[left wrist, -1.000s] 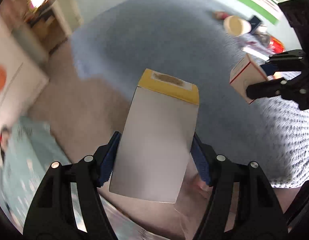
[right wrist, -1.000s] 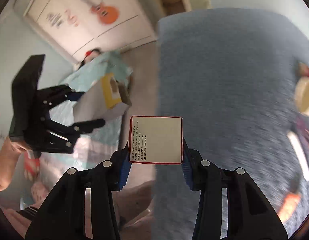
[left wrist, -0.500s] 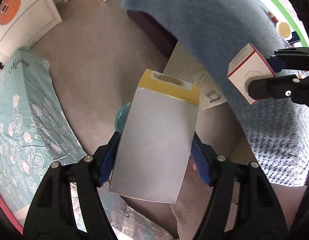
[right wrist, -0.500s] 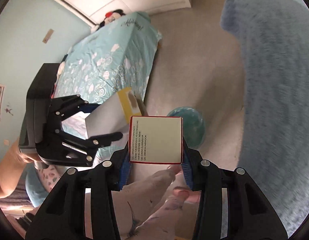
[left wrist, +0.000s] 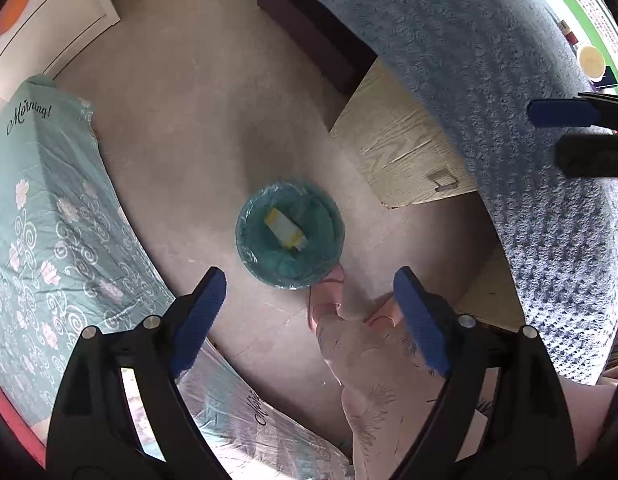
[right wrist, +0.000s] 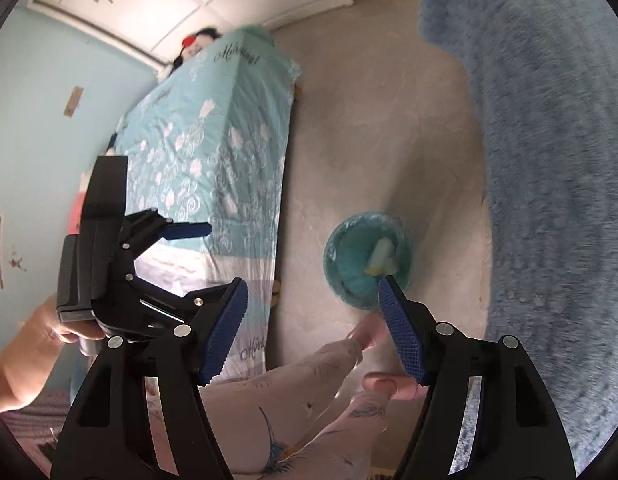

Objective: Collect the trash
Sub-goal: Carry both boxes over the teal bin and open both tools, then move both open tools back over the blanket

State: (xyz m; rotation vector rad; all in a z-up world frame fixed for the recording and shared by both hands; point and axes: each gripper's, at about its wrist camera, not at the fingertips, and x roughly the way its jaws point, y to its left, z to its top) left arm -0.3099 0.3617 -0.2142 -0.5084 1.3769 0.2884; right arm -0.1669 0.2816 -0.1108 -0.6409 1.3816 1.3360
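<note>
**Both boxes lying in the bin, fingers spread and empty**

Hovering above the teal-lined trash bin (left wrist: pixel 289 232), left gripper (left wrist: pixel 309 312) with blue-padded fingers (left wrist: pixel 199 314) gaping wide, gripping nothing. Resting inside the bin, toward its centre, a yellow-ended white box (left wrist: pixel 285 229). Showing at 3 o'clock in the left wrist view, right gripper (left wrist: pixel 581 136), fingers parted and likewise bare. Seen from the right wrist, bin (right wrist: pixel 369 258) sitting on the beige floor (right wrist: pixel 349 140) just past the right gripper (right wrist: pixel 313 328), pale cartons (right wrist: pixel 383 260) blurred inside. Flanking the bin: floral turquoise bed (right wrist: pixel 213 152) at 10 o'clock, fluffy blue blanket (right wrist: pixel 549 160) at 2 o'clock.
</note>
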